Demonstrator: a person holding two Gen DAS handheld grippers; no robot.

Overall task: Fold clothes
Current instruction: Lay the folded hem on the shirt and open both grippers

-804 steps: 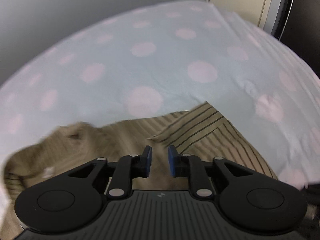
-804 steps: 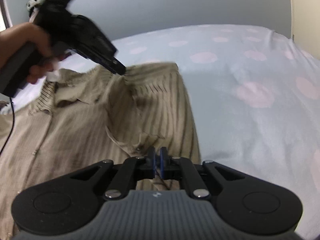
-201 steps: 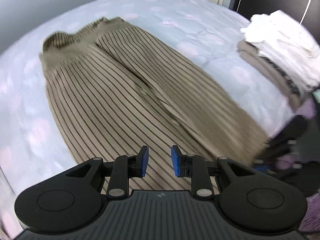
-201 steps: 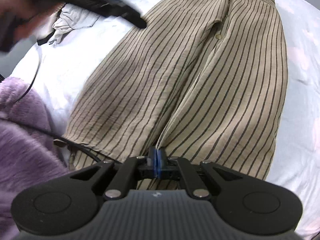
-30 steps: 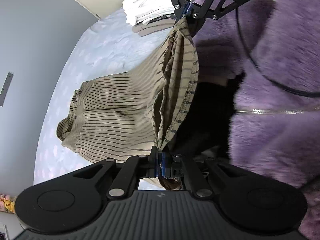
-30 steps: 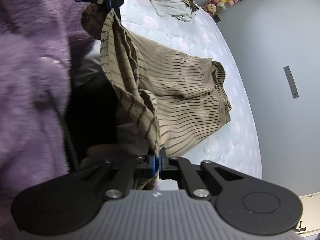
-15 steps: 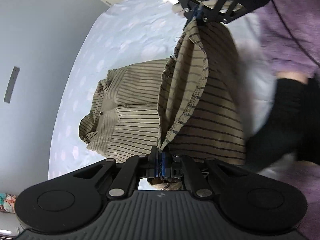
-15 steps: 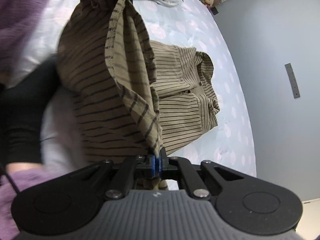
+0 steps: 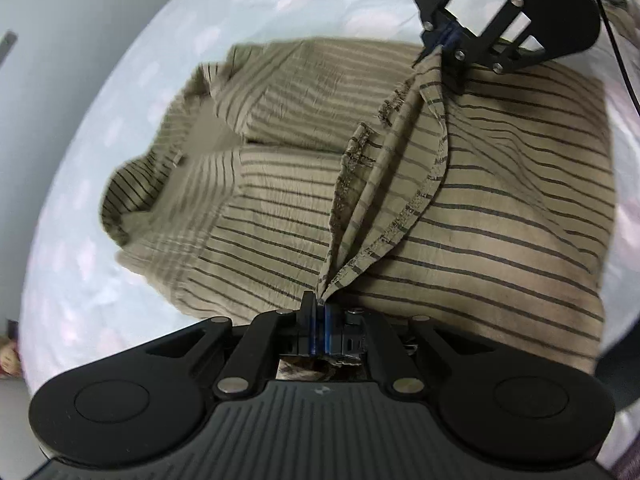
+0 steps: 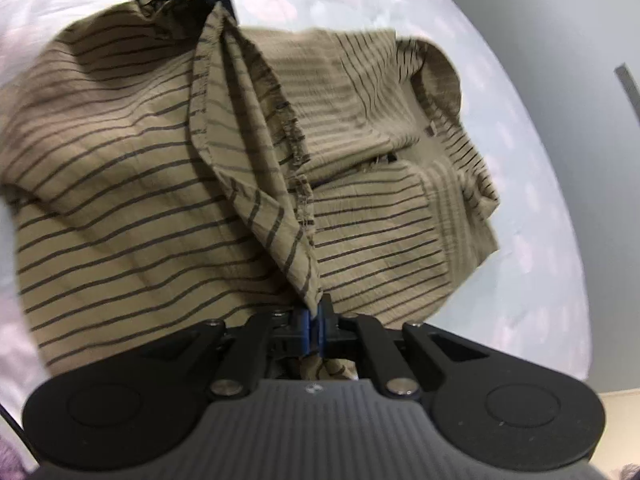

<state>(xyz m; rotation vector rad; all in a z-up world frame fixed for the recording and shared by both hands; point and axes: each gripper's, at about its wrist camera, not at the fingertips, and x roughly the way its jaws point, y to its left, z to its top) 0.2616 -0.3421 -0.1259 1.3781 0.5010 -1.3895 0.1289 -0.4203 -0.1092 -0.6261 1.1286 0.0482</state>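
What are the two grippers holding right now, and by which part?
Both hold the striped shirt by its hem edge: the left gripper pinches one end, the right gripper the other, with the hem hanging between them.
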